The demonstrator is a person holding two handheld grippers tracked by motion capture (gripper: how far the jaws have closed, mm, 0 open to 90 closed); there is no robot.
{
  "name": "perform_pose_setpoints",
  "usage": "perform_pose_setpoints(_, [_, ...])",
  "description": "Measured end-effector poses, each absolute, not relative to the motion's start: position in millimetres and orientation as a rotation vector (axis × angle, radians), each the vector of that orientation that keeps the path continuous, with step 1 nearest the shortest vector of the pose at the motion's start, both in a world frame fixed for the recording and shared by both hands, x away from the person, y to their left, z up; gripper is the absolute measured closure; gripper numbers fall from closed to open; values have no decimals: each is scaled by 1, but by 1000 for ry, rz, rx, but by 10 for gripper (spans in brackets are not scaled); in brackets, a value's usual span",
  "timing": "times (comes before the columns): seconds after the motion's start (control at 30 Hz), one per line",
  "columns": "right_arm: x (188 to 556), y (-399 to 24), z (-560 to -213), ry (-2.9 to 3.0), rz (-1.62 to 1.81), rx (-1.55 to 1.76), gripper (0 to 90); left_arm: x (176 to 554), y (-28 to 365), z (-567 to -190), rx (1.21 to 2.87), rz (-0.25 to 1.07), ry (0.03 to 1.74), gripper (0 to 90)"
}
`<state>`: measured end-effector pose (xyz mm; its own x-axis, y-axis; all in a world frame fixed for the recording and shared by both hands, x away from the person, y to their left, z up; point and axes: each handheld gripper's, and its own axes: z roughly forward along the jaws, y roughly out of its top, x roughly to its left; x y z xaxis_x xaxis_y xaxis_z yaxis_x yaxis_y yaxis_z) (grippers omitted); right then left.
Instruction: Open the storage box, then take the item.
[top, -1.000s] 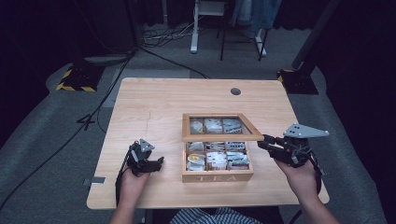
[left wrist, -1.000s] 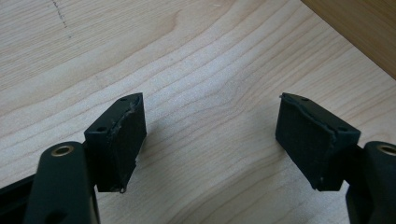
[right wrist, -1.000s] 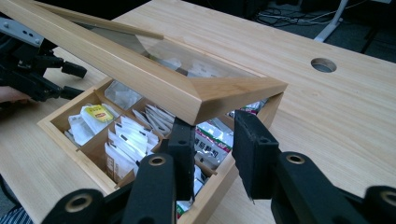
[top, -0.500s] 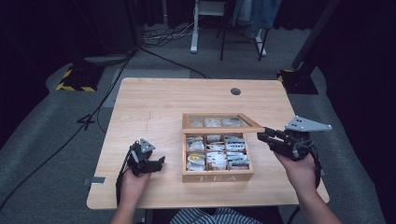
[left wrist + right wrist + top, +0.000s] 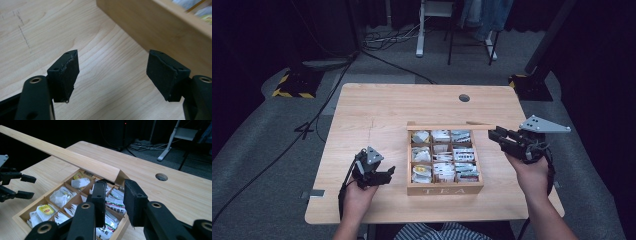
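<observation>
The wooden tea box point(image 5: 444, 188) sat at the table's point(image 5: 377, 107) near middle, lid point(image 5: 447, 127) upright — left gripper point(image 5: 384, 175) wide, empty, beside it; right gripper point(image 5: 494, 135) narrowed at the lid's corner — grip unclear.

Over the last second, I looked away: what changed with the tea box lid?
The lid swung further up: from half raised to nearly upright on the tea box. The right tongs rose with it at its right end, shut; whether they touch it is unclear. The left tongs, open and empty, lifted slightly. The box and tea bags stayed put.
</observation>
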<state>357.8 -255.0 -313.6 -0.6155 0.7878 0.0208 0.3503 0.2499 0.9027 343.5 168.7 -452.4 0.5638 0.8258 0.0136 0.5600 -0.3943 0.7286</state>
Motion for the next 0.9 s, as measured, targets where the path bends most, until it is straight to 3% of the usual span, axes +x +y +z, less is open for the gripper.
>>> perform_pose_setpoints(0.33, [365,-255,-310,2072,1354,1033,710,338,167,-426,2048,376,1034,276])
perform_pose_setpoints(0.9, [374,-255,-313,2048,1376,1017,695,338,131,-391,2111,288,821,281])
